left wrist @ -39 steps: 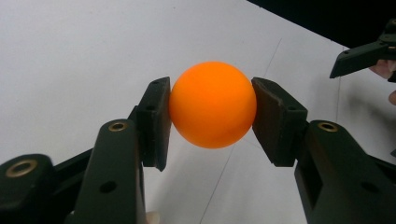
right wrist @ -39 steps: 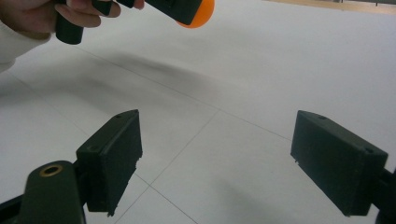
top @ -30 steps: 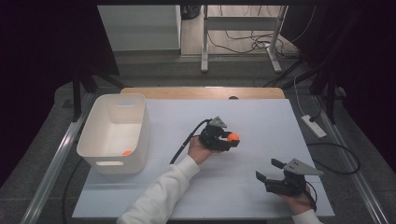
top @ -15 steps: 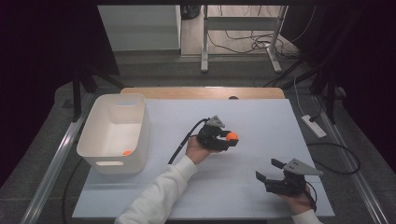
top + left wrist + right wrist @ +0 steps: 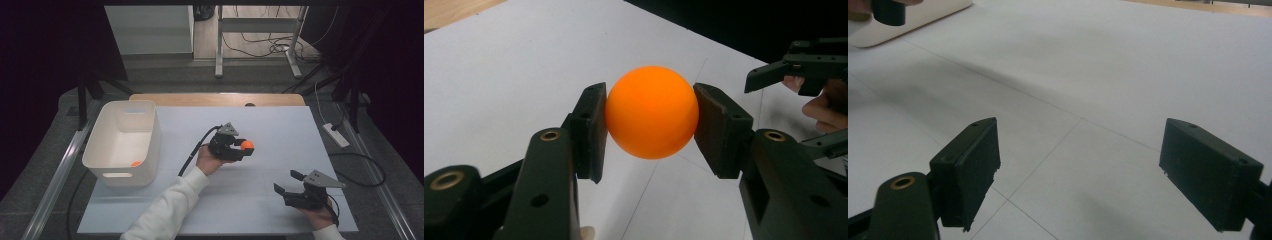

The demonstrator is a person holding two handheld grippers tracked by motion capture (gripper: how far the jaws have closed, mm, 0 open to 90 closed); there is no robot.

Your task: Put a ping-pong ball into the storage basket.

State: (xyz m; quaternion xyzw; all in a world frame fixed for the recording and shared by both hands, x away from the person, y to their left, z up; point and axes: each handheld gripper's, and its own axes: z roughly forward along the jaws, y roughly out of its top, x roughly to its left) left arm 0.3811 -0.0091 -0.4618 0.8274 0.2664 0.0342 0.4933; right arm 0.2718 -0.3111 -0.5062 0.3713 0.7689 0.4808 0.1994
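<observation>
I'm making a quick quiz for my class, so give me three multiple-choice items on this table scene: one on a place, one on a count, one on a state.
1. Where does the white plastic bin stand on the table?
A. at its left side
B. at its right side
C. at its near edge, in the middle

2. How many orange balls are in sight?
A. one
B. two
C. four

3. How are the right gripper's jaws?
A. shut on a ball
B. shut with nothing in them
C. open with nothing in them

Answers:
1 A, the high view shows it.
2 B, one in the left gripper, one small orange ball in the bin.
3 C, only bare table lies between them.
</observation>
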